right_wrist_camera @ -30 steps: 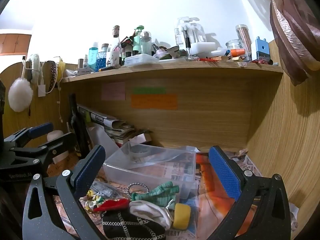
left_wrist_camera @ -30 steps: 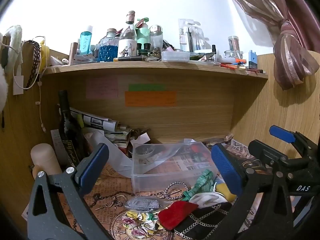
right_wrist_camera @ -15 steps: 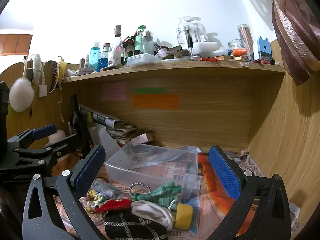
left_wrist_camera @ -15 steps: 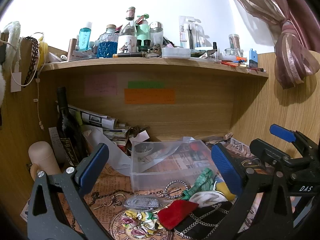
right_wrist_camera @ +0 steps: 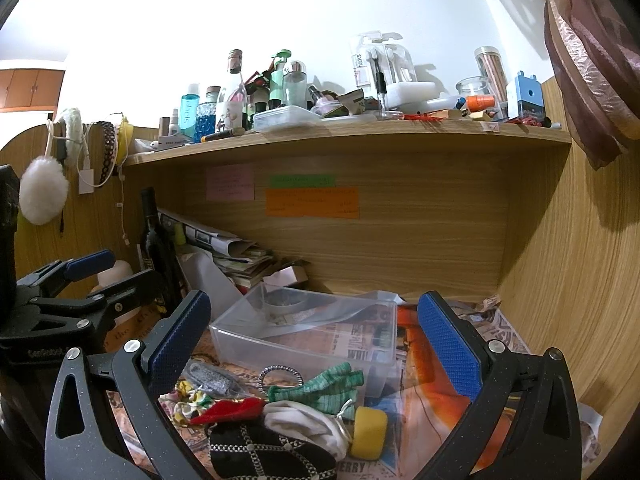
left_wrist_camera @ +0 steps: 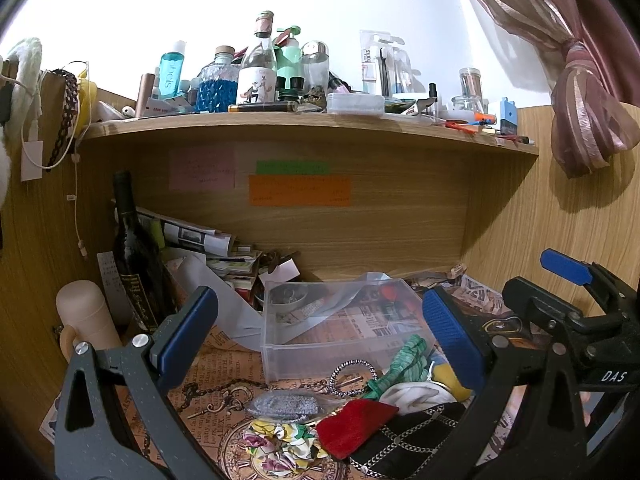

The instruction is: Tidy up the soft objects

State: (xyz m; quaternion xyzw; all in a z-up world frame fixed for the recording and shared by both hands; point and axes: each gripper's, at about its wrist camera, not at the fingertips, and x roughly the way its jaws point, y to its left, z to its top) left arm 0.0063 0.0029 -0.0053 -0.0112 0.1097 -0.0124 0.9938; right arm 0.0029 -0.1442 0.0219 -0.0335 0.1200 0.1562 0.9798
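Observation:
A heap of soft things lies on the papered desk in front of a clear plastic bin (left_wrist_camera: 344,328) (right_wrist_camera: 308,332): a red cloth (left_wrist_camera: 354,426) (right_wrist_camera: 228,408), a green striped cloth (left_wrist_camera: 400,368) (right_wrist_camera: 316,390), a white cloth (left_wrist_camera: 412,394) (right_wrist_camera: 304,420), a floral scrunchie (left_wrist_camera: 276,444) (right_wrist_camera: 188,398), a black chain-trimmed pouch (left_wrist_camera: 404,444) (right_wrist_camera: 264,456), a silver glitter pouch (left_wrist_camera: 284,404) (right_wrist_camera: 212,378) and a yellow sponge (right_wrist_camera: 368,426). My left gripper (left_wrist_camera: 320,336) and right gripper (right_wrist_camera: 316,340) are both open and empty, held above the heap.
A dark wine bottle (left_wrist_camera: 134,256), a beige cylinder (left_wrist_camera: 86,322) and stacked papers (left_wrist_camera: 208,248) stand at the back left. A ring and chain (left_wrist_camera: 348,374) lie by the bin. A cluttered shelf (left_wrist_camera: 304,120) hangs overhead. A wooden wall (right_wrist_camera: 568,280) closes the right side.
Both views have shifted slightly, the scene sitting a little lower and nearer. The grippers stay open and the objects have not moved.

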